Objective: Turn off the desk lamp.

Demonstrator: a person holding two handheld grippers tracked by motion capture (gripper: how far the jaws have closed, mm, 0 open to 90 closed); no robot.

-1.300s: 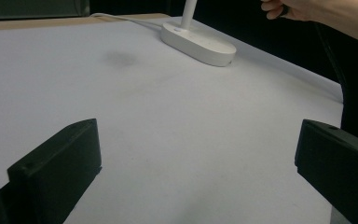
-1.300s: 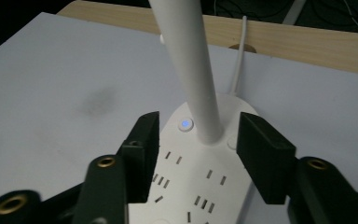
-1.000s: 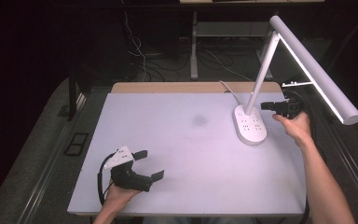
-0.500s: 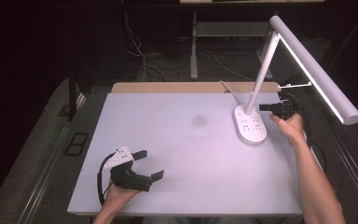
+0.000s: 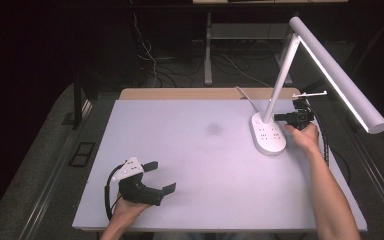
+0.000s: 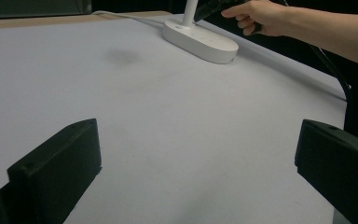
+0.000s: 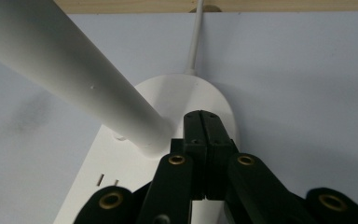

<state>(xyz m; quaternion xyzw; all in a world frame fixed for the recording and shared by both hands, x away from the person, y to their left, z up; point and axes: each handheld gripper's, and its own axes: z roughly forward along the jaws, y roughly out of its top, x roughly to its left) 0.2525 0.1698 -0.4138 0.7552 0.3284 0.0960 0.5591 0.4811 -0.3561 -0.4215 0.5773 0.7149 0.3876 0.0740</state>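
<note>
A white desk lamp stands at the table's right, with its oval base [image 5: 268,136], a slanted stem [image 5: 280,75] and a lit head [image 5: 340,75]. My right gripper [image 5: 279,118] is shut with nothing between the jaws. Its tip [image 7: 202,117] hovers over the rear of the lamp base [image 7: 168,100], just right of the stem's foot [image 7: 65,65]; I cannot tell whether it touches. My left gripper [image 5: 159,176] rests near the front left edge, open wide. In the left gripper view [image 6: 196,140] it faces bare mat, with the base [image 6: 200,39] far off.
A pale mat [image 5: 195,150] covers the table, with a faint dark smudge [image 5: 213,129] at its middle. The lamp's white cable [image 5: 245,96] runs off over the wooden back edge [image 5: 190,93]. The lamp head overhangs the table's right side.
My right gripper has slid a little to the left, closer to the lamp's stem. The left gripper has stayed in place.
</note>
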